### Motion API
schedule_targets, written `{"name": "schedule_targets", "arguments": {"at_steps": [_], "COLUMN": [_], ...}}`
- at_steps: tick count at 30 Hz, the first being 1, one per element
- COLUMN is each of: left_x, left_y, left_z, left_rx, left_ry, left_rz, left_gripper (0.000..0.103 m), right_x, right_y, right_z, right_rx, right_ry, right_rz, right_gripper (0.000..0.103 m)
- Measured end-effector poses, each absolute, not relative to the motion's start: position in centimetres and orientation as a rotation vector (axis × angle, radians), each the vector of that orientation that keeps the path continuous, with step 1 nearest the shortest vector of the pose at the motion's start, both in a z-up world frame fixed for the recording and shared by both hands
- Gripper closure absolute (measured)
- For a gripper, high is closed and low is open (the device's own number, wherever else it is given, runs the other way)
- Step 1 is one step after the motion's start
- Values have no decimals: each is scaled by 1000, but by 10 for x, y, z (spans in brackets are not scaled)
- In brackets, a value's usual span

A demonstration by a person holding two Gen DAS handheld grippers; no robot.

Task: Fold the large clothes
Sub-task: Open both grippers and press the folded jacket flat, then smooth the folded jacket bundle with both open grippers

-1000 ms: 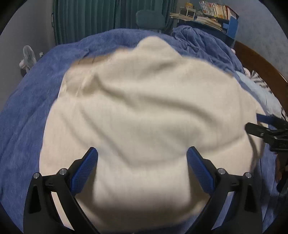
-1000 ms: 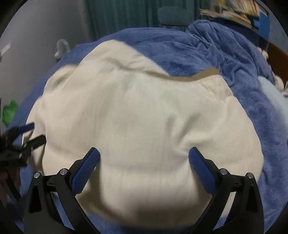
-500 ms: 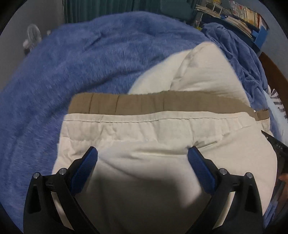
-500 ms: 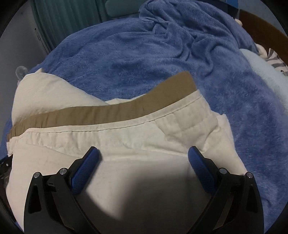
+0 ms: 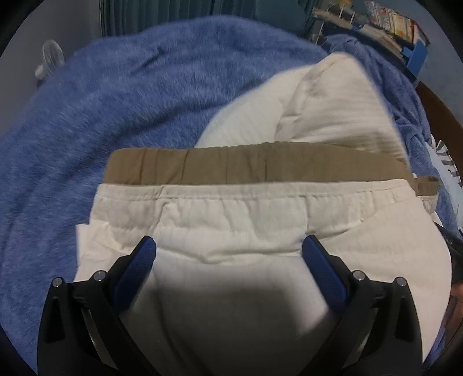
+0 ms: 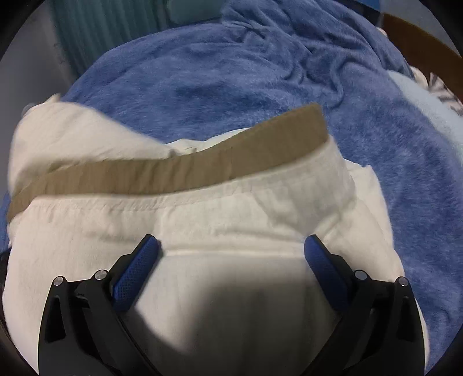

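Observation:
Cream trousers [image 5: 246, 219] with a tan inner waistband [image 5: 231, 169] lie on a blue fleece blanket [image 5: 86, 115]. A cream leg part [image 5: 332, 98] stretches away behind the waistband. My left gripper [image 5: 228, 251] is open, its blue pads [image 5: 141, 260] wide apart just above the cloth below the waistband. In the right wrist view the same trousers [image 6: 231, 225] and tan band [image 6: 202, 170] show, and my right gripper [image 6: 231, 251] is open over the cloth. Neither holds anything.
The blue blanket [image 6: 260, 72] covers the bed, bunched at the far right [image 6: 332, 52]. A wooden bed frame [image 6: 419, 34] edges the right. Teal curtains [image 5: 173, 11] and a shelf with books [image 5: 385, 26] stand behind. A small fan [image 5: 50, 57] is at the far left.
Both grippers have moved forward along the trousers, from the broad cream middle to the waistband end. In the last half second they have barely shifted. Both stayed open.

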State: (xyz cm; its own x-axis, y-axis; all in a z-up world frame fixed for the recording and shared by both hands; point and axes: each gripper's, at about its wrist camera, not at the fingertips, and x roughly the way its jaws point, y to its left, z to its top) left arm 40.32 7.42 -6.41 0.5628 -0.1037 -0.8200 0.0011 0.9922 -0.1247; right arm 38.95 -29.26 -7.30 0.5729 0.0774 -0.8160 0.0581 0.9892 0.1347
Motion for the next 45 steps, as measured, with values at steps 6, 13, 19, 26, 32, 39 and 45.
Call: {"name": "schedule_targets", "arguments": {"at_steps": [6,13,19,26,32,39,45], "left_x": [298,243,237,243,245,230,194], "left_y": [84,64,56,61,60,65,26], "left_z": [-27,-60,-77,-91,-94,-85,-20], "left_rx": [-152,-34,22,18,26,32,-8], "left_ry": [833,889,901,933,924,900,704], "left_rz": [-130,-77,-88,-125,-118,-87,-309], "left_gripper": [6,6,6,6,6,6,6], "right_x": [286,238,246,247,245,221,205], "right_y": [-302,-297,-295,-293,-291,-267,-269], "right_z": [-19,-39,-76,-87,-82,-43,-28], "right_rx": [83,51,37,29,26,13,14], "right_ry": [799,849,899,914,924,798,827], "right_rz": [119,96,111,121,90,159,176], "right_gripper": [8,9,7,7,7,9,10]}}
